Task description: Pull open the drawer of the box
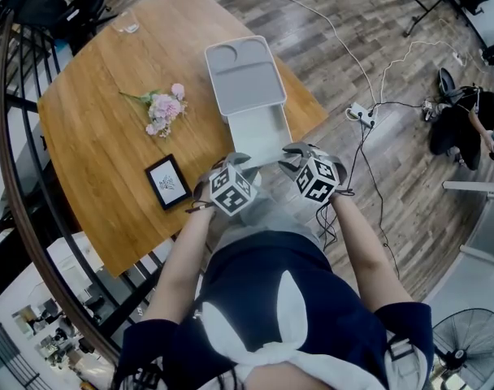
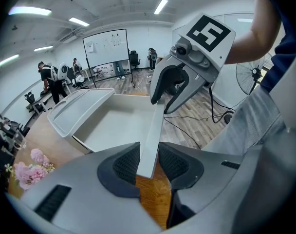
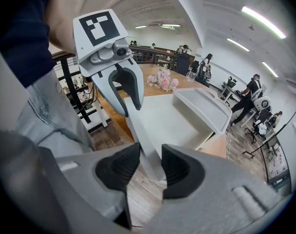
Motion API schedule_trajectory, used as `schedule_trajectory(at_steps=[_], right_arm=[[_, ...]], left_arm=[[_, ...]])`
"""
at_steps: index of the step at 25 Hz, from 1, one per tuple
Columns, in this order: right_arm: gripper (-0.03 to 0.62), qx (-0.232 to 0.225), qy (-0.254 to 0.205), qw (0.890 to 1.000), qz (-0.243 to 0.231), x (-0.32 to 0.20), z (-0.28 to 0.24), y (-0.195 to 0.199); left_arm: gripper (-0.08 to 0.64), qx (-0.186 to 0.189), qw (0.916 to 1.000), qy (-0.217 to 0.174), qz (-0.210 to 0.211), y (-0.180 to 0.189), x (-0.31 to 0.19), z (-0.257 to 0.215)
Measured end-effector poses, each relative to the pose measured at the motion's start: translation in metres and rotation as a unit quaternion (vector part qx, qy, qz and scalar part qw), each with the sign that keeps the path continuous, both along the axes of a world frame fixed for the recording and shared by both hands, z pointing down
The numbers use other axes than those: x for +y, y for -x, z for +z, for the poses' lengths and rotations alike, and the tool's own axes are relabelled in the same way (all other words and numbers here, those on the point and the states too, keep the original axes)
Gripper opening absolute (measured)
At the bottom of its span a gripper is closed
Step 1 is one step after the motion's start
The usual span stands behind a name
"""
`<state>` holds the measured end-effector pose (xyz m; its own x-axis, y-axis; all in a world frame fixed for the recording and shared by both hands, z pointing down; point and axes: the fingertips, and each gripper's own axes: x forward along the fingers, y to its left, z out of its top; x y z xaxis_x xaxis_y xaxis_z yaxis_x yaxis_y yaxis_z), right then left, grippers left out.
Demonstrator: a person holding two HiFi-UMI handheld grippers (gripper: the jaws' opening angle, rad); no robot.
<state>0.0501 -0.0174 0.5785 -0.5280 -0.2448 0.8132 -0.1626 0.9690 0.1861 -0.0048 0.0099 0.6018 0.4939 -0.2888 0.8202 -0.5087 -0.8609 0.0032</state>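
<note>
The pale grey plastic box (image 1: pixel 245 75) sits on the wooden table (image 1: pixel 101 145) with its shallow grey drawer (image 1: pixel 261 136) drawn out towards the person. The left gripper (image 2: pixel 149 162) and the right gripper (image 3: pixel 150 167) each pinch the drawer's thin front wall (one near each end). A pink flower sprig (image 1: pixel 164 108) and a small black picture frame (image 1: pixel 167 181) lie left of the box.

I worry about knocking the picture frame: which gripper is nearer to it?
Left. The left gripper grips the drawer front at the end beside the picture frame, just to the frame's right in the head view. The right gripper grips the other end, farther away.
</note>
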Motion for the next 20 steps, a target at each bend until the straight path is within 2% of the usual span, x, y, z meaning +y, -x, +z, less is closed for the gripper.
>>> schedule_trajectory(at_steps=[20], right_arm=[[0.143, 0.008, 0.002, 1.000, 0.003, 0.017, 0.010, -0.007]], left_arm=[[0.129, 0.000, 1.0000, 0.002, -0.005, -0.008, 0.019, 0.010]])
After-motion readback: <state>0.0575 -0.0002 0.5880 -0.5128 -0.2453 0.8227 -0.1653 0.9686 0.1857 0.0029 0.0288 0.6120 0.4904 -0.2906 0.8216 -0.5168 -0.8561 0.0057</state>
